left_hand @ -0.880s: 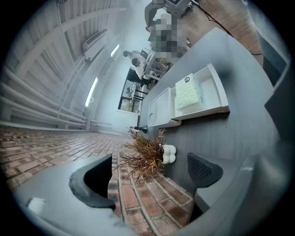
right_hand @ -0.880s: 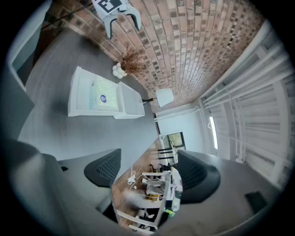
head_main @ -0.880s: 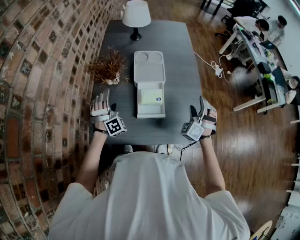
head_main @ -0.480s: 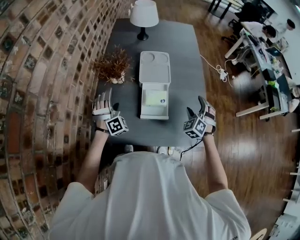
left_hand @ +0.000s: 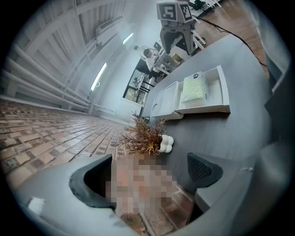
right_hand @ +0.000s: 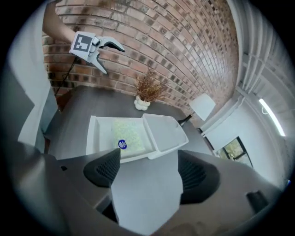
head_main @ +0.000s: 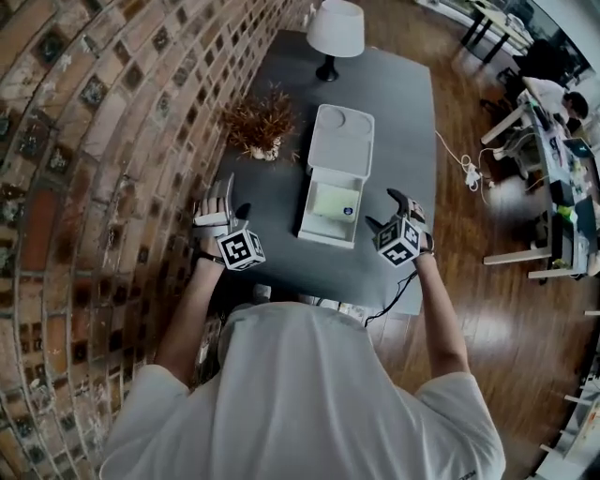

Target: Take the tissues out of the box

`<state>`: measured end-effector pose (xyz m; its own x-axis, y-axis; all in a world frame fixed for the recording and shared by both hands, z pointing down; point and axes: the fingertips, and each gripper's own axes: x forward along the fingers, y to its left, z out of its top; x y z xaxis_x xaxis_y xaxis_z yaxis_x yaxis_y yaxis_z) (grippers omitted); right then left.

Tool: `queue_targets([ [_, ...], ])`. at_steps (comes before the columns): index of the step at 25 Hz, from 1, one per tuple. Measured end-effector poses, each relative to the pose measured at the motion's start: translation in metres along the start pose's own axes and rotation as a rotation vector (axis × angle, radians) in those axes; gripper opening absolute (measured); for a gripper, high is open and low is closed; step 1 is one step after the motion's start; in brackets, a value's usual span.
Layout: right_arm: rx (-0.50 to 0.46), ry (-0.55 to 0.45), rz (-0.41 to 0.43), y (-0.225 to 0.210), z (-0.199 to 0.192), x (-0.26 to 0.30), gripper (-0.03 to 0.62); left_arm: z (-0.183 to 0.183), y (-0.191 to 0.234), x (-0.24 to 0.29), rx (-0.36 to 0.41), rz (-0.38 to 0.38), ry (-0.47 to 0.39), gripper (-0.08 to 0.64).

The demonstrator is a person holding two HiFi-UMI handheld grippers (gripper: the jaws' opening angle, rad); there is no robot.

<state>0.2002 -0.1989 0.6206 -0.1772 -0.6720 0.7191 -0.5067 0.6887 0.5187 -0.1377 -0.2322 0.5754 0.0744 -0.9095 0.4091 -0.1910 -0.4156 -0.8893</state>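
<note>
Grey table [head_main: 398, 103] is set against a brick wall [head_main: 112, 141], and a white box [head_main: 325, 230] is laid open on it, with the lid [head_main: 342, 141] folded back toward the lamp [head_main: 335, 28]. The tissues [head_main: 336, 202] are seen inside the box as a pale green pack with a blue round sticker, lying flat and untouched. A dried plant [head_main: 262, 122] is stood left of the lid, near the wall.

The left gripper [left_hand: 147, 177] is held over the table's left edge, well apart from the box; its jaws are spread wide and nothing is held between them. The right gripper [right_hand: 150, 170] is held just right of the box's front corner, pointed across it; its jaws are kept narrowly apart, with only bare table seen between them.
</note>
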Motion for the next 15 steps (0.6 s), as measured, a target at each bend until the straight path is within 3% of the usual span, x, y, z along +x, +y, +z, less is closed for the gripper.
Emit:
queue_targets([
  [3, 0.000, -0.035, 0.105, 0.004, 0.020, 0.017, 0.407, -0.007, -0.003, -0.005, -0.039, -0.015, 0.023, 0.500],
  [6, -0.003, -0.062, 0.214, 0.014, 0.039, 0.033, 0.503, -0.011, -0.005, -0.012, -0.103, -0.033, 0.046, 0.500],
  [9, -0.013, -0.067, 0.311, 0.027, 0.054, 0.048, 0.508, -0.013, -0.011, -0.017, -0.154, -0.051, 0.050, 0.500],
  [11, -0.017, -0.057, 0.372, 0.036, 0.061, 0.057, 0.574, -0.012, -0.014, -0.020, -0.162, -0.051, 0.049, 0.500],
  [15, -0.050, -0.034, 0.438, 0.051, 0.068, 0.077, 0.574, -0.011, -0.023, -0.022, -0.216, -0.080, 0.046, 0.500],
])
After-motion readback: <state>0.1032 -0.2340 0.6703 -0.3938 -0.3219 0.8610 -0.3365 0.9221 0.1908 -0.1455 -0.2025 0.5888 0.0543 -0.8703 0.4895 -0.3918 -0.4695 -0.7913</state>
